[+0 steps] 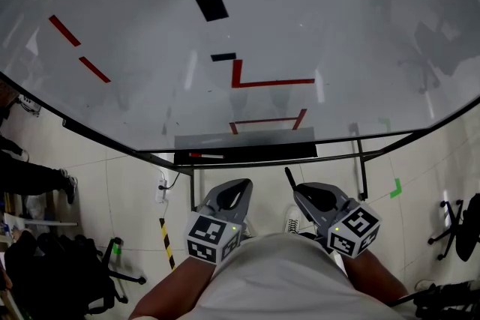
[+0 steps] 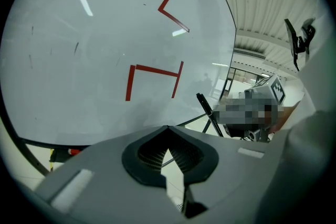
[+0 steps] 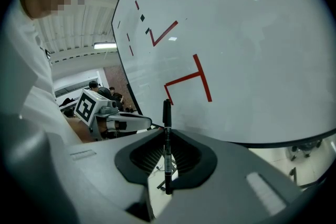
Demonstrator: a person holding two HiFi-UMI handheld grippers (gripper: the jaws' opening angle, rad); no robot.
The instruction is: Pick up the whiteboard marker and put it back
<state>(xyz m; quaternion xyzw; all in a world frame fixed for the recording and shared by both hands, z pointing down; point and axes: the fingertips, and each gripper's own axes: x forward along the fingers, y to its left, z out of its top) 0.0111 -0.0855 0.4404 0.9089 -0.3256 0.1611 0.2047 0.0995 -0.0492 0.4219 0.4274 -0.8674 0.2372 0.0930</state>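
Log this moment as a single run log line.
right claw: shut on whiteboard marker | left claw: shut, empty | both facing whiteboard

Left grey two-jaw gripper (image 1: 238, 185) sits low by the torso, jaws together, empty. Right grey two-jaw gripper (image 1: 300, 192) is alongside it, pinching a slim black whiteboard marker (image 1: 289, 178).

Hidden, cropped
The right tongs (image 1: 301, 195) are hiding most of the whiteboard marker (image 1: 289, 177); the whiteboard (image 1: 300, 26) is running off-frame.

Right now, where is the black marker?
The marker is clamped in the right gripper, just below the whiteboard tray and right of the left gripper in the head view.
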